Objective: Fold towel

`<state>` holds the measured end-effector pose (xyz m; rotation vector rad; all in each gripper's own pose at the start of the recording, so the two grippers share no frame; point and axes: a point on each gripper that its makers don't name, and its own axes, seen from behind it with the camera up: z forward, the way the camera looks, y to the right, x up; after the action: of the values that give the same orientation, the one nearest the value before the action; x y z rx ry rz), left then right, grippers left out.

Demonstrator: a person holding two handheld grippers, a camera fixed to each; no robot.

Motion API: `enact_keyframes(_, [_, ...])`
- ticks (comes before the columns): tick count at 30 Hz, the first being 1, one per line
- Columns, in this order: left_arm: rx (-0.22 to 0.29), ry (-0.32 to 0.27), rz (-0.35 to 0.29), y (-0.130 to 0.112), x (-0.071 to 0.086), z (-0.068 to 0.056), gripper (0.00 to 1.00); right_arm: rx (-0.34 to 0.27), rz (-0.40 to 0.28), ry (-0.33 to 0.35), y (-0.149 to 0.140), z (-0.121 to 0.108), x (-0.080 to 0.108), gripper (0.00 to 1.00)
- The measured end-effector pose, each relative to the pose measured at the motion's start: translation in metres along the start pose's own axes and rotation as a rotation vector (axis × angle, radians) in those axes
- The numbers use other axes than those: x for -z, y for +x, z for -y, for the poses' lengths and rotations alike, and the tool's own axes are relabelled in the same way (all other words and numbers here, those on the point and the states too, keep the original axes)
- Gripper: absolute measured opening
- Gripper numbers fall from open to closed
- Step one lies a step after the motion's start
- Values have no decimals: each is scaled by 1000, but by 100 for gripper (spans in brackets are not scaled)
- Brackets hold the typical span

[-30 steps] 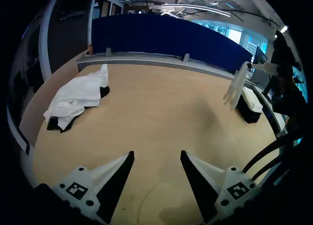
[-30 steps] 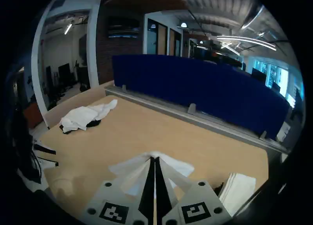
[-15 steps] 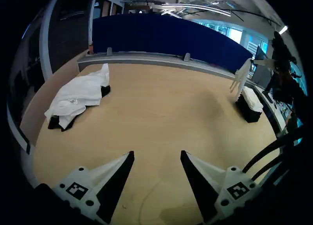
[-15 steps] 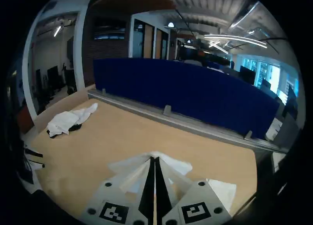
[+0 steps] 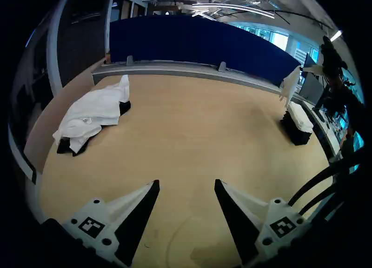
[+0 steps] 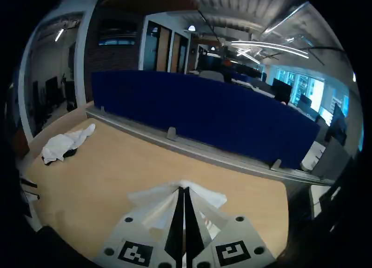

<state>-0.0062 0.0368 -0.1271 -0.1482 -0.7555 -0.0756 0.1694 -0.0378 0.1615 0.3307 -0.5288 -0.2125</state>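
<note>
right gripper [image 6: 183, 190] has its two fingers pressed together on a bunched white towel [image 6: 158, 205], which spills out to both sides of the tips. in the left gripper view the same towel hangs in the air at the far right end of the table [image 5: 186, 123], seemingly above a folded stack [image 5: 300, 118]. left gripper [image 5: 186, 182] is spread wide with nothing between its fingers, low over bare wood and well apart from the cloth.

the worry, as i judge it: the towel hangs from a single pinch. it can slide free if the hold is only on a thin fold, or come down as a twisted lump that will not lie flat for folding. it also hangs near the folded stack, and a trailing edge could drag that stack askew. with the other tool so far off, no second corner is caught yet, so spreading the cloth looks awkward.

count: two grippers, one towel in the grip, one folded stack on a dark block, one loose heap [image 5: 90, 113] of white cloth at the left end, one blue divider [image 6: 200, 112], one table.
</note>
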Motion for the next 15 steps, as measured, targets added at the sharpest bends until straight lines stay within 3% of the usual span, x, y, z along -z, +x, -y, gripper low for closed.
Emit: enact_keyframes(15, [-1,6,2,1,3,-2,88,-49,-9,-74,23,-70,-7,1])
